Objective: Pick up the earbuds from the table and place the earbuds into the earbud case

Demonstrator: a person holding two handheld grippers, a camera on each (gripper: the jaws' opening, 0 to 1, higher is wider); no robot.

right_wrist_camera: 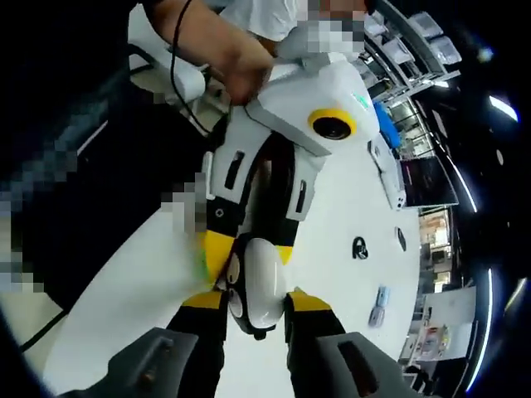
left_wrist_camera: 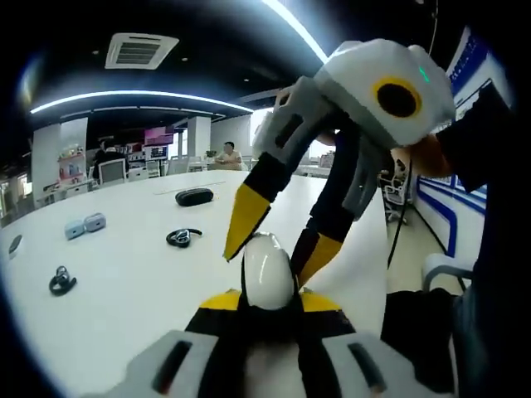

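Gripping glossy white egg-shaped earbud case point(left_wrist_camera: 267, 272) w/ left gripper point(left_wrist_camera: 267, 300).

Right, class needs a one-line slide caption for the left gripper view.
Left gripper holds white earbud case while right gripper reaches in above the white table.

Both grippers had white-grey housings, grey slotted jaw arms, black links and yellow fingertips: right gripper point(left_wrist_camera: 278, 249), left gripper point(right_wrist_camera: 246, 249). Each housing carried a yellow-ringed round port and a small green light. Black cable at 11 o'clock in right gripper view. Person wore dark sleeve point(left_wrist_camera: 489, 141).
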